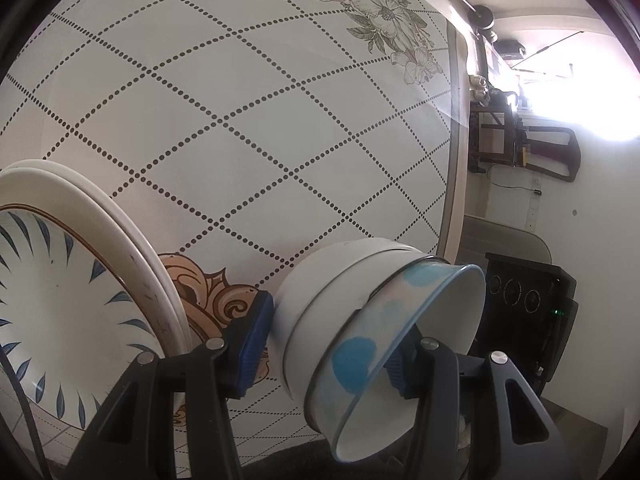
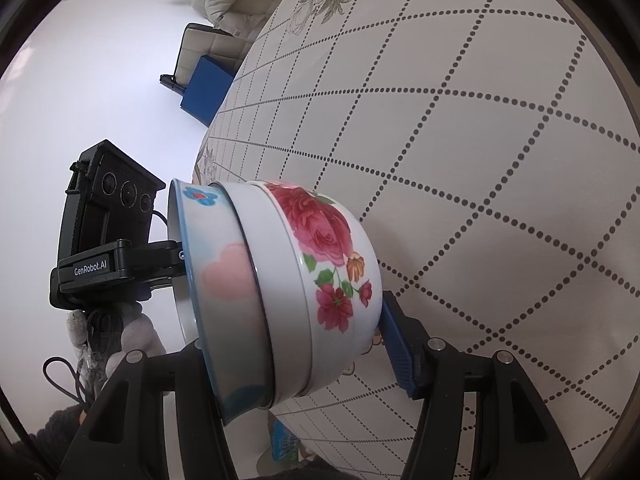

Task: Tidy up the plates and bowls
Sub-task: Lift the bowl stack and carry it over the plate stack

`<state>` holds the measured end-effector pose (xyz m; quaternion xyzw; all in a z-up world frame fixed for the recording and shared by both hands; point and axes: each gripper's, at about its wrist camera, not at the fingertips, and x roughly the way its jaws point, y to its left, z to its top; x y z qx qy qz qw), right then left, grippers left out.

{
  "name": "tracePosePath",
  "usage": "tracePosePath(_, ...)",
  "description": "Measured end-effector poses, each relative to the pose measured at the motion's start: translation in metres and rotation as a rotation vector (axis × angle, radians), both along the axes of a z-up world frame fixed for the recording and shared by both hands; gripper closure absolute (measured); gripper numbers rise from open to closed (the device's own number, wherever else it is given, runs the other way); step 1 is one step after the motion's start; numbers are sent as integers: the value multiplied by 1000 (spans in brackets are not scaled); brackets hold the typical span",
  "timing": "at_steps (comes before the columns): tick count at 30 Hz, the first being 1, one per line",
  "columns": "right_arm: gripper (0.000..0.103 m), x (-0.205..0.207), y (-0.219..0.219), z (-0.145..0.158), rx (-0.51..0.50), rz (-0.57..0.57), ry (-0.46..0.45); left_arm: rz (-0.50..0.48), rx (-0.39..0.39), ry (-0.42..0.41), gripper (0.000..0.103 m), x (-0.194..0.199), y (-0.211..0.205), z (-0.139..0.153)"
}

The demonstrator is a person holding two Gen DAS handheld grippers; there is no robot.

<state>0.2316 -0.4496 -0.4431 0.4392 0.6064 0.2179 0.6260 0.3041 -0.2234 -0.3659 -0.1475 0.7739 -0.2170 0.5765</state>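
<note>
The 3 stacked bowls (image 2: 280, 292) lie between both grippers. The left gripper (image 1: 332, 344) and right gripper (image 2: 296, 360) each stand wide, straddling the stack; whether they pinch it, I cannot tell. Plates (image 1: 80, 292) sit just left of the bowls

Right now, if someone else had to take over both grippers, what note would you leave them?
Left gripper: fingers straddle the stack of three nested bowls, one inside the top blue-spotted bowl, one outside; whether it is clamped is unclear.
Right gripper: fingers either side of the same stack, beside the rose-patterned bottom bowl; grip also unclear.
The bowls are nested on the round table. Two or more plates are stacked beside them, blue-leaf plate on top.
Done: bowls nested, plates stacked.
Left: apparently only placing the bowl stack and letting go.
</note>
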Motion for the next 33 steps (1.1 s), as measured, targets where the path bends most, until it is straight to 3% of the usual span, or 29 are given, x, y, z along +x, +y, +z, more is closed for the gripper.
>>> tracePosePath(16, 42, 11, 26, 19, 7, 50, -32, 43, 10, -43, 56, -3, 31, 16)
tracePosePath(33, 42, 23, 101, 52, 24, 148, -75, 145, 7, -81, 56, -1, 114, 33)
